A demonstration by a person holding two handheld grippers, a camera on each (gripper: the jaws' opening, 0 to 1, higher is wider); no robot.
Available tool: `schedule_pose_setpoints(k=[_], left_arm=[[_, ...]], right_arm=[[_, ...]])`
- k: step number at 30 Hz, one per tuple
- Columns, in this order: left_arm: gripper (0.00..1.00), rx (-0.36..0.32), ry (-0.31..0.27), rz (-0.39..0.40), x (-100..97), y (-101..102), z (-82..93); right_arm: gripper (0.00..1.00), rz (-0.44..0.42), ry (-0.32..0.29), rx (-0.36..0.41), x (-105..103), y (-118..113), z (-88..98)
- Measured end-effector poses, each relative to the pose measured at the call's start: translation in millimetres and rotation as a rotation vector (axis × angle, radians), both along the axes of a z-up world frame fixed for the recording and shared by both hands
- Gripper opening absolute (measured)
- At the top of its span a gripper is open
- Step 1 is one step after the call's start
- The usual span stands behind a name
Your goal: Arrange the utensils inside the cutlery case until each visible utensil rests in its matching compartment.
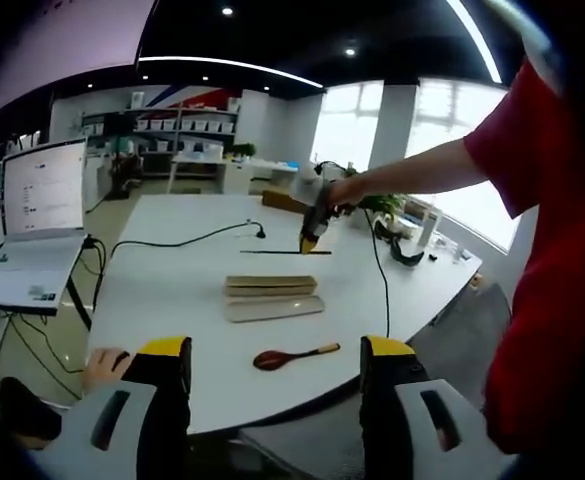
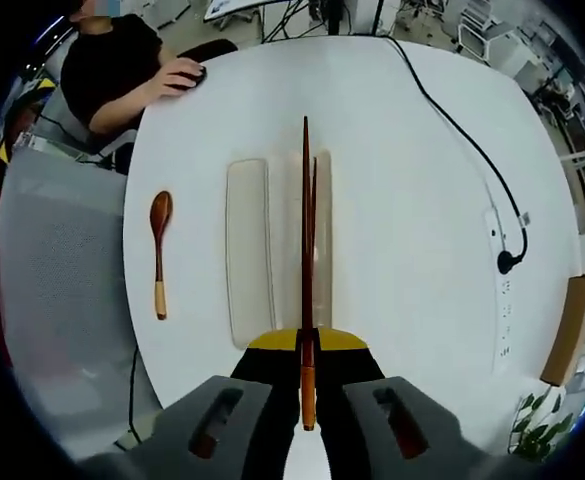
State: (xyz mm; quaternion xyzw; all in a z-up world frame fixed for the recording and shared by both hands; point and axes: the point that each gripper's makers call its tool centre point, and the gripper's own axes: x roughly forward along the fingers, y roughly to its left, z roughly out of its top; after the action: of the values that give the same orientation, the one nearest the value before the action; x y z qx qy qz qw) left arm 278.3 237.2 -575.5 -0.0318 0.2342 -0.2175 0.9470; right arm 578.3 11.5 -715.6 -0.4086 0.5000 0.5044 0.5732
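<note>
Above the white round table [image 2: 422, 200], the right gripper [image 2: 308, 375] had its yellow-tipped jaws clamped together on a pair of dark red-brown wooden chopsticks with pale handle ends [image 2: 306, 250], held level and pointing straight away over the long beige cutlery case [image 2: 247, 250]. To do this step well, I judged the sticks should stay parallel to the case's long channel and be lowered flat before release, so neither rolls out. A brown wooden spoon with a light handle [image 2: 158, 250] lay on the table just beside the case, apart from it. The left gripper [image 1: 275, 385] hovered back from the table edge, jaws apart and holding nothing, with the spoon [image 1: 294, 355] near.
</note>
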Motion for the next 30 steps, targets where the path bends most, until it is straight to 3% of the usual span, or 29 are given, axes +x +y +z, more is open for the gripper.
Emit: schedule_pose_setpoints(k=[5, 12, 23, 30], left_arm=[[0.67, 0.008, -0.022, -0.012, -0.6, -3.4, 3.5], [0.72, -0.014, -0.002, -0.001, -0.6, -2.8, 1.6], [0.72, -0.015, 0.005, 0.002, -1.1, -2.7, 0.1], [0.71, -0.012, 0.006, 0.01, -2.7, -0.3, -1.2]], right_arm=[[0.0, -0.018, 0.007, -0.002, 2.3, -3.2, -3.9], [0.0, -0.036, -0.003, 0.002, 5.2, -2.6, -7.4], [0.0, -0.043, 0.006, -0.007, -6.6, -2.3, -20.2], [0.0, -0.045, 0.008, -0.008, -9.3, -1.9, -18.5]])
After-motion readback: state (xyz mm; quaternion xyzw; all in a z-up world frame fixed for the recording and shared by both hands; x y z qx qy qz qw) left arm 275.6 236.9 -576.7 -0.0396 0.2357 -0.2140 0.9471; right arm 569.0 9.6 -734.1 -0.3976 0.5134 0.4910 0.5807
